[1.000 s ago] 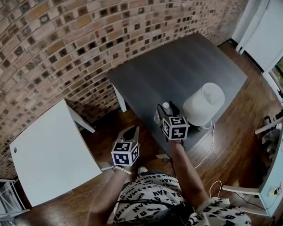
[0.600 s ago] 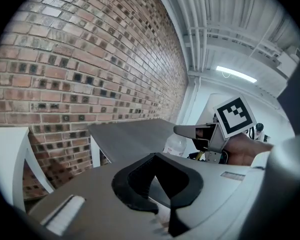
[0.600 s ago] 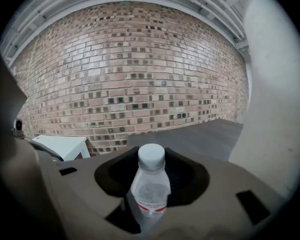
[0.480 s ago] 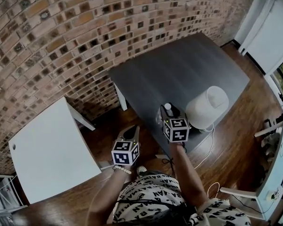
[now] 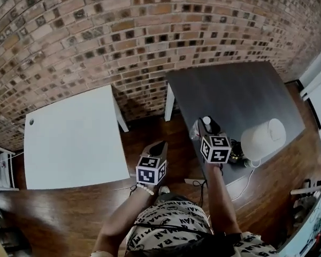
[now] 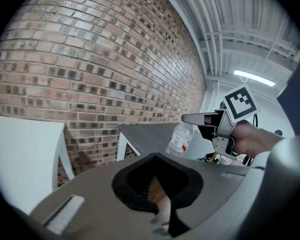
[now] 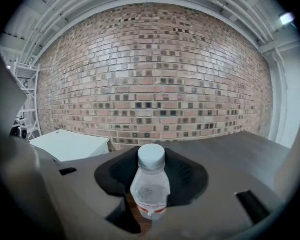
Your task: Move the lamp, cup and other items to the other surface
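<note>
My right gripper (image 5: 204, 127) is shut on a clear plastic bottle (image 5: 205, 122) with a white cap and a red label; its jaws have just closed on it. The bottle (image 7: 150, 191) stands upright between the jaws, over the left edge of the dark table (image 5: 235, 90). The left gripper view shows the same bottle (image 6: 180, 139) lifted, hanging from the right gripper (image 6: 192, 119). A white lamp (image 5: 262, 139) stands on the dark table's near edge. My left gripper (image 5: 159, 146) hangs over the wood floor between the tables, jaws together and empty (image 6: 157, 194). The white table (image 5: 75, 138) lies to the left.
Small dark and yellow items (image 5: 235, 154) lie beside the lamp's base. A white cord (image 5: 247, 178) drops from the lamp over the table's near edge. A brick wall (image 5: 123, 31) runs behind both tables. A strip of wood floor (image 5: 150, 127) separates them.
The head view has swung left, bringing the white table towards the middle. Both grippers have moved left. The bottle has come away from the lamp in the right gripper.
</note>
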A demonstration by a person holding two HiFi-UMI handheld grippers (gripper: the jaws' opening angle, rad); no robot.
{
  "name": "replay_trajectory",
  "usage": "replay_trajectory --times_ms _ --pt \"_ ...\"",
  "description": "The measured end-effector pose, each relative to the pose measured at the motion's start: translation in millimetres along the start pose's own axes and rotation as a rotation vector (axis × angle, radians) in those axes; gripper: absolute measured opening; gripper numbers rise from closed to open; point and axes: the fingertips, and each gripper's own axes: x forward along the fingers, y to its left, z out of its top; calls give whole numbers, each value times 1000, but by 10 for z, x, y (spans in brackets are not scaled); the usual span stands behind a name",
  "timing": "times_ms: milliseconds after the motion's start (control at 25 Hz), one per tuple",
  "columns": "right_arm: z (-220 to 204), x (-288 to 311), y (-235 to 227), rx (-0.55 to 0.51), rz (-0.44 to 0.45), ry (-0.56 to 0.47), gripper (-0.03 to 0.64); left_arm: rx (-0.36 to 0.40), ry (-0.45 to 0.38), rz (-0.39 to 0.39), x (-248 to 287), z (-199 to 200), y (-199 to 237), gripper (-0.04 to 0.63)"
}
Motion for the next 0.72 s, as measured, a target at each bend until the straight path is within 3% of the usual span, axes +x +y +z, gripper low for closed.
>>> replay_trajectory --times_ms 360,720 --pt "368 324 1807 -103 321 -44 162 -101 -49 252 -1094 -255 929 0" --pt "463 307 3730 -184 627 -48 161 -219 -108 501 -2362 -671 1685 0"
